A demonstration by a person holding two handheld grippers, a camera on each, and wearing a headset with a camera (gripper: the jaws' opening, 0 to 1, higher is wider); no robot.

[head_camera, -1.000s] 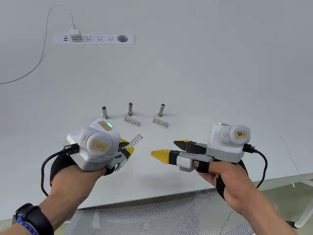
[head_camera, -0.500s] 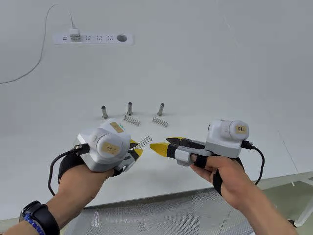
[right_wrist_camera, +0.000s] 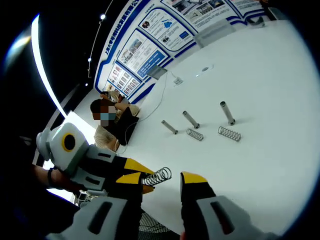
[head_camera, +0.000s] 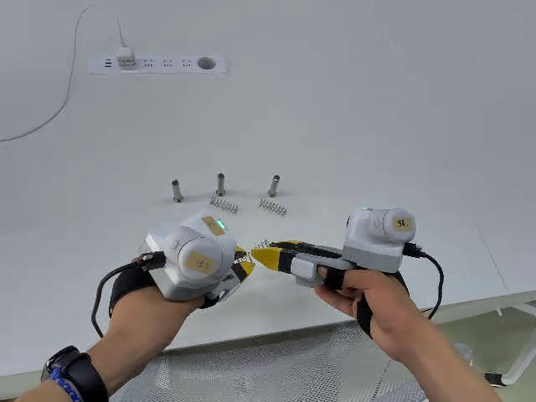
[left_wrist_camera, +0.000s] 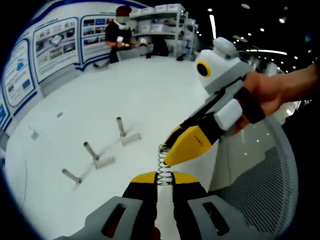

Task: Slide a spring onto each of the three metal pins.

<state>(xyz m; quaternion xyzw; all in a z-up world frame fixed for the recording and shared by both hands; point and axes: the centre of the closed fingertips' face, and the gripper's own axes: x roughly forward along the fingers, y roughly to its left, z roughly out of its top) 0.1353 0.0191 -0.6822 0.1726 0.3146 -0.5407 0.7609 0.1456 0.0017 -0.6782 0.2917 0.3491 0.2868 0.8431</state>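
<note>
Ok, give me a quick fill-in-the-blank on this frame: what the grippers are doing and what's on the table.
The left gripper grips one spring; ____ more lie on the table. The right gripper has its jaws ____. All ____ pins stand bare.
Missing words: two; open; three.

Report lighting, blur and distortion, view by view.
Head view: even, bright light, white bench nearly shadowless, sharp. Left gripper view: fisheye curves the bench edge; middle pin slightly smeared. Right gripper view: fisheye again, dim background, bright light streak top left.
</note>
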